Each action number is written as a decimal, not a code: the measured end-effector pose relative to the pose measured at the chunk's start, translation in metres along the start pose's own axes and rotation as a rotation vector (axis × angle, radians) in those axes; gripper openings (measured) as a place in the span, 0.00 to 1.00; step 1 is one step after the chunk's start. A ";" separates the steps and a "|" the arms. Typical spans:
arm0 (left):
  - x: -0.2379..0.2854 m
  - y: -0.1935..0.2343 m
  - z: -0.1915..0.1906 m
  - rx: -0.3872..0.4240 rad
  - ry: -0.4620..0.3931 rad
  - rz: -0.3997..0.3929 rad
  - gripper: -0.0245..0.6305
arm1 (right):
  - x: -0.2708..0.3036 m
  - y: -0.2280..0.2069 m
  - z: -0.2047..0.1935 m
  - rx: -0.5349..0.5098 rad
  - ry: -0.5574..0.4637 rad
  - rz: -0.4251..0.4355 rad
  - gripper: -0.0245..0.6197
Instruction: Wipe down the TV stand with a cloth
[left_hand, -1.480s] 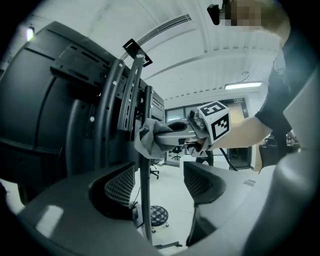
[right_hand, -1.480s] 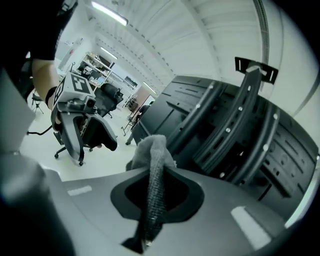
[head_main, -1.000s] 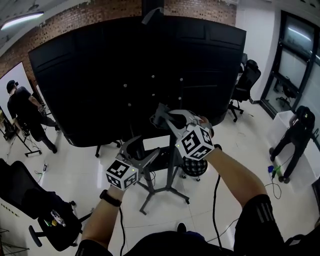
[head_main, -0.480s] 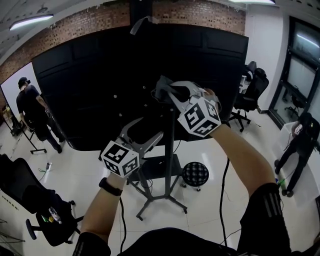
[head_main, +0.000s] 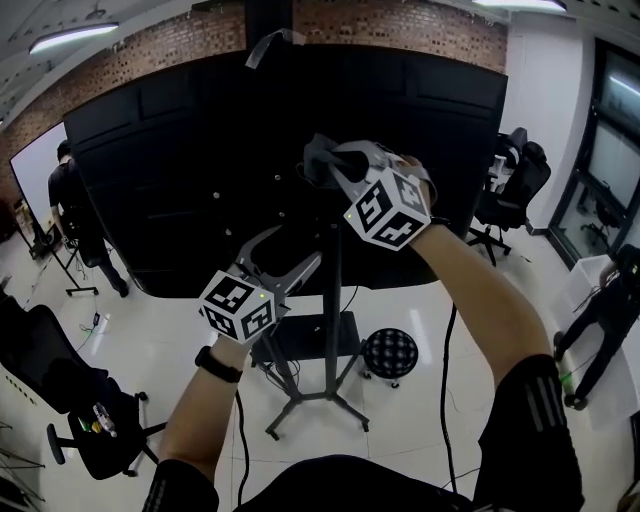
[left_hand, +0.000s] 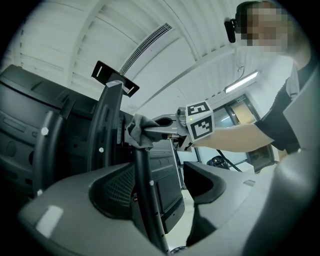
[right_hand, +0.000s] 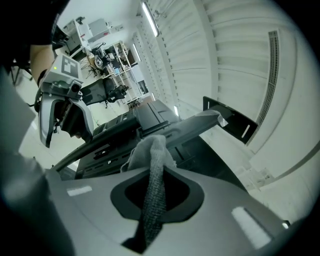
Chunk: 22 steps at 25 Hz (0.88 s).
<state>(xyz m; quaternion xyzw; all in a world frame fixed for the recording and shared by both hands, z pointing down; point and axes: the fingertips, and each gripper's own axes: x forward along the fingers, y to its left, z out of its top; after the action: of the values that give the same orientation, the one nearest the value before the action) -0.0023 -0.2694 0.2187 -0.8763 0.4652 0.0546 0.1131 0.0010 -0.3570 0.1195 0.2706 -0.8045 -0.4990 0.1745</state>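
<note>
The TV stand's dark upright pole (head_main: 332, 290) rises from splayed legs (head_main: 300, 398) behind a big black screen back (head_main: 180, 170). High on that pole my right gripper (head_main: 322, 172) is shut on a grey cloth (head_main: 312, 157), which presses against the pole. In the right gripper view the cloth (right_hand: 152, 172) hangs pinched between the jaws, bunched against the pole (right_hand: 192, 130). Lower down, my left gripper (head_main: 285, 266) is open. In the left gripper view the pole (left_hand: 146, 190) runs up between its jaws toward the cloth (left_hand: 138, 131) and the right gripper (left_hand: 167, 121).
A round black stool (head_main: 390, 351) stands by the stand's legs. Office chairs sit at the lower left (head_main: 75, 405) and right (head_main: 515, 185). One person stands at the far left (head_main: 75, 205), another bends at the far right (head_main: 610, 295). A cable trails over the white floor.
My right gripper has carried the cloth up the pole. My left gripper has risen a little alongside the pole. The view has tilted upward.
</note>
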 end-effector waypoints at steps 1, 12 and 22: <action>0.001 0.001 -0.003 -0.002 0.004 0.006 0.54 | 0.000 0.004 -0.002 -0.004 -0.010 -0.001 0.06; 0.002 -0.002 -0.039 -0.044 0.050 0.022 0.54 | -0.010 0.045 -0.017 -0.057 -0.070 -0.014 0.06; -0.002 -0.005 -0.081 -0.094 0.093 0.022 0.54 | -0.013 0.078 -0.036 -0.026 -0.045 0.002 0.06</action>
<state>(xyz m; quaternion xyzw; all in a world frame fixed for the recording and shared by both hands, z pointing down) -0.0002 -0.2859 0.2979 -0.8771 0.4764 0.0368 0.0491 0.0101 -0.3466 0.2053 0.2562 -0.8020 -0.5153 0.1602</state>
